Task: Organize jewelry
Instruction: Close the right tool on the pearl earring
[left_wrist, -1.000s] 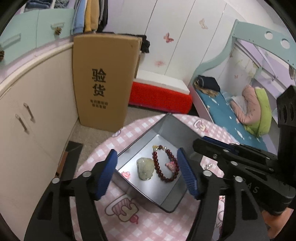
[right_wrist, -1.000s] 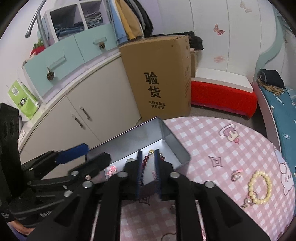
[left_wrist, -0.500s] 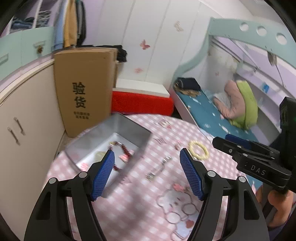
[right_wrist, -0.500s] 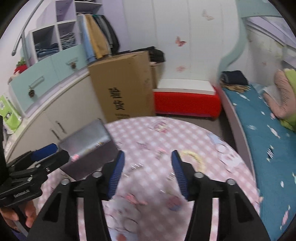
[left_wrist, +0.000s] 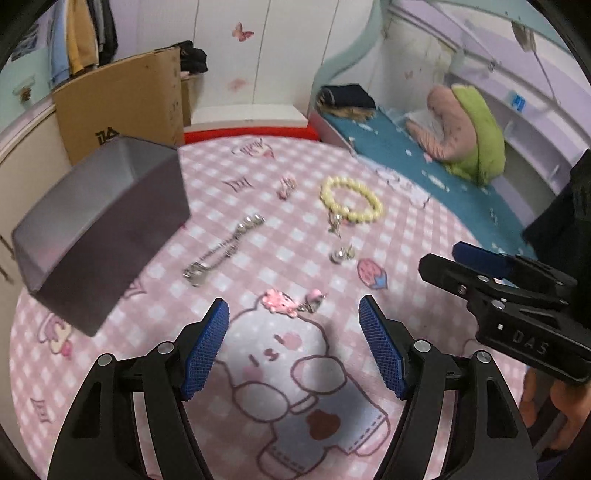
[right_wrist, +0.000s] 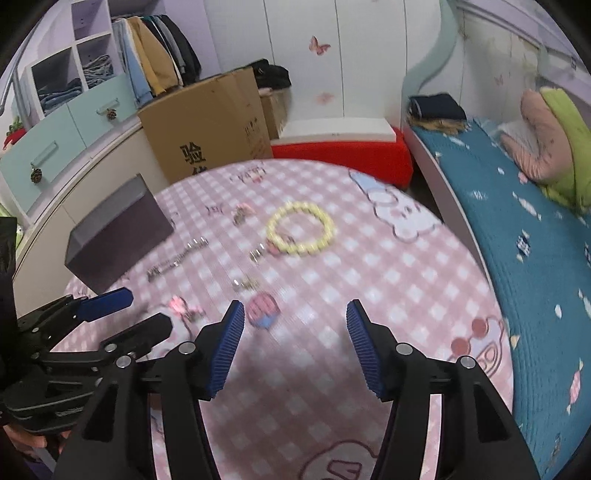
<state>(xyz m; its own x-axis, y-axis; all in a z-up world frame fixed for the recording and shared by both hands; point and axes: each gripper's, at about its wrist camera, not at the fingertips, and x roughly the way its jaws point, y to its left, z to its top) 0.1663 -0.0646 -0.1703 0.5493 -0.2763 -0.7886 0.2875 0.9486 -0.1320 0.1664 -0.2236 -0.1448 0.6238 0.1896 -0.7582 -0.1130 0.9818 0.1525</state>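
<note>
Grippers — left (left_wrist: 293, 341), right (right_wrist: 295, 343) — hang spread, empty; chain (left_wrist: 221, 249) by tin (left_wrist: 99, 221) could slip thin pads.

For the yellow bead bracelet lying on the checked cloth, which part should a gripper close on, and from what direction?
The yellow bead bracelet lies flat as an open ring on the tablecloth. Probably best to come straight down and pinch one stretch of the bead band, one finger inside the loop and one outside. The near arc, beside its dangling charm, faces the open right gripper, so that side looks easiest.
</note>
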